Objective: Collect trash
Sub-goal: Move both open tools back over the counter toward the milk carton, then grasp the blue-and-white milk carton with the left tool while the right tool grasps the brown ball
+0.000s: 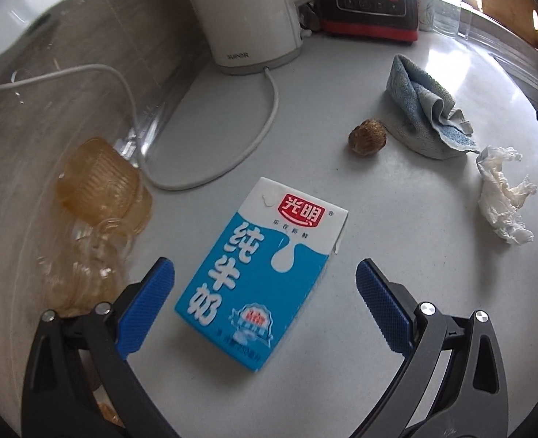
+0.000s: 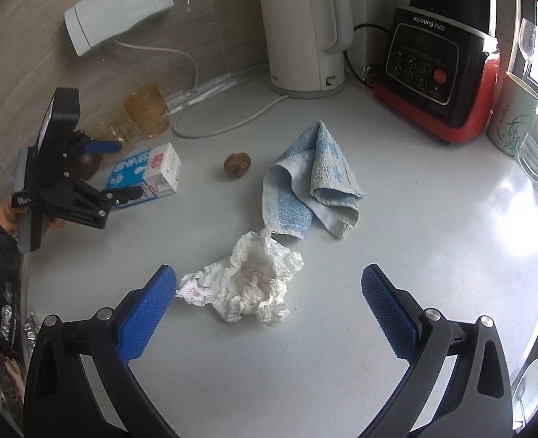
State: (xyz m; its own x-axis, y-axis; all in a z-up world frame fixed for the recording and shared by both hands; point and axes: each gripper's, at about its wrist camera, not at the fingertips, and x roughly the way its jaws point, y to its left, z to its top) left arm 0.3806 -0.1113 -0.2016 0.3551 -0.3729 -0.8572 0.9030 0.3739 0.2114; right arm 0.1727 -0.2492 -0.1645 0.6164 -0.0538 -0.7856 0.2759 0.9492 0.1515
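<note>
A blue and white milk carton lies flat on the white counter, between the open fingers of my left gripper; it also shows in the right wrist view. A crumpled white tissue lies just ahead of my open right gripper; it also shows in the left wrist view. A small brown pit or nut lies between carton and cloth, and it shows in the right wrist view too. The left gripper is seen straddling the carton.
A blue towel lies mid-counter. A white kettle with its cord, a black and red blender, a mug and glasses stand at the back. Amber glass cups stand by the left wall.
</note>
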